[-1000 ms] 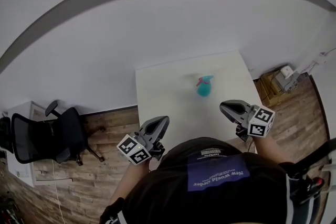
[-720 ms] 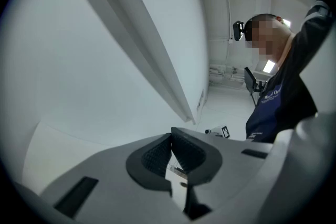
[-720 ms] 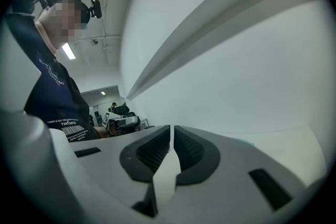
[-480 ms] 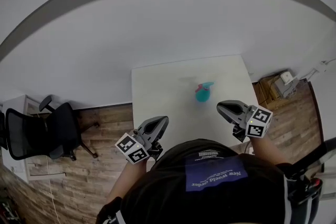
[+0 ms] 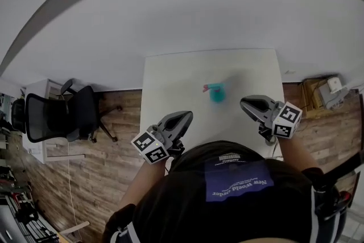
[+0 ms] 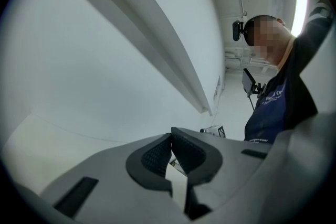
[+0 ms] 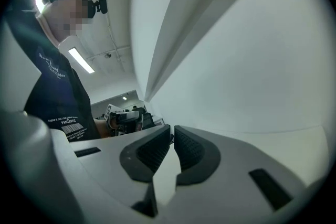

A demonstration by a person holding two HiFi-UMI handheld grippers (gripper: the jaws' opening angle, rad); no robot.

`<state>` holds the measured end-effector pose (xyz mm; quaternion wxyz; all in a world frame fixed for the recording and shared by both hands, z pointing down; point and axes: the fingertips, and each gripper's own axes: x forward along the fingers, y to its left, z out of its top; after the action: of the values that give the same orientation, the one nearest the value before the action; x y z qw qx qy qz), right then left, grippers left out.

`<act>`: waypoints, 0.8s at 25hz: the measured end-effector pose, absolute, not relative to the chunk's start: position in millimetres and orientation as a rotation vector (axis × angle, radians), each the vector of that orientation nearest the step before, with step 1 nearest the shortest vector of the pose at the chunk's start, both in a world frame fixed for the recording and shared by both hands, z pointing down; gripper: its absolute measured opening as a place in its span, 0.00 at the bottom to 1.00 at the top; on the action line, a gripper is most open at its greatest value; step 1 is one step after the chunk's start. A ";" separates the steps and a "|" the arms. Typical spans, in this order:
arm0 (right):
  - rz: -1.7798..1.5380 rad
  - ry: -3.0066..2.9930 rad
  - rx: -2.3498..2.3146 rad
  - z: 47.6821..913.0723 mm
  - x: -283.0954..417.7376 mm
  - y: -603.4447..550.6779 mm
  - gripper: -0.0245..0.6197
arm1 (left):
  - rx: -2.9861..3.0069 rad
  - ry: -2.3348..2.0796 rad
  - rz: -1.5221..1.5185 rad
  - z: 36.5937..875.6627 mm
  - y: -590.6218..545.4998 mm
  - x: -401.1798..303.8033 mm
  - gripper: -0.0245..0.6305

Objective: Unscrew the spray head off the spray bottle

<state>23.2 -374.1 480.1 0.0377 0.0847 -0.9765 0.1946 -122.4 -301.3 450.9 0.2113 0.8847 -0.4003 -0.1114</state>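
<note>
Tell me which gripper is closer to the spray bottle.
The right gripper: its tips reach nearly level with the teal spray bottle, while the left gripper hangs farther back.

The person wears a black shirt (image 5: 170, 208) with a blue printed panel (image 5: 239, 180).

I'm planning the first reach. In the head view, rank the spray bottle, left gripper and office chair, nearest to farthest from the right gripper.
From the right gripper:
1. Spray bottle, on the table just left of it.
2. Left gripper, at the table's near left side.
3. Office chair, on the floor, far left.
</note>
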 end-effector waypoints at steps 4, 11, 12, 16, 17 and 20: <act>0.654 -3.002 0.244 495.8 31.5 -372.3 0.04 | 2.473 -1.128 -0.226 449.6 -300.5 -112.0 0.04; 0.624 -2.943 0.404 510.0 32.5 -368.1 0.04 | 2.536 -1.025 -0.124 471.4 -300.8 -124.5 0.04; 0.626 -2.929 0.432 513.0 32.5 -366.6 0.04 | 2.553 -0.997 -0.104 474.4 -303.9 -126.3 0.04; 0.640 -2.895 0.507 521.5 29.6 -361.8 0.04 | 2.637 -0.904 0.028 483.7 -319.2 -129.8 0.04; 0.640 -2.893 0.521 520.7 30.1 -360.9 0.04 | 2.655 -0.884 0.068 485.5 -321.6 -128.6 0.04; 0.631 -2.895 0.542 516.3 33.0 -361.3 0.04 | 2.691 -0.824 0.208 491.6 -326.8 -120.8 0.04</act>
<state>33.0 -361.3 516.3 0.0648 0.1796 -0.9591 0.2089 -120.8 -326.8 491.6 0.1589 0.9414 -0.2884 0.0726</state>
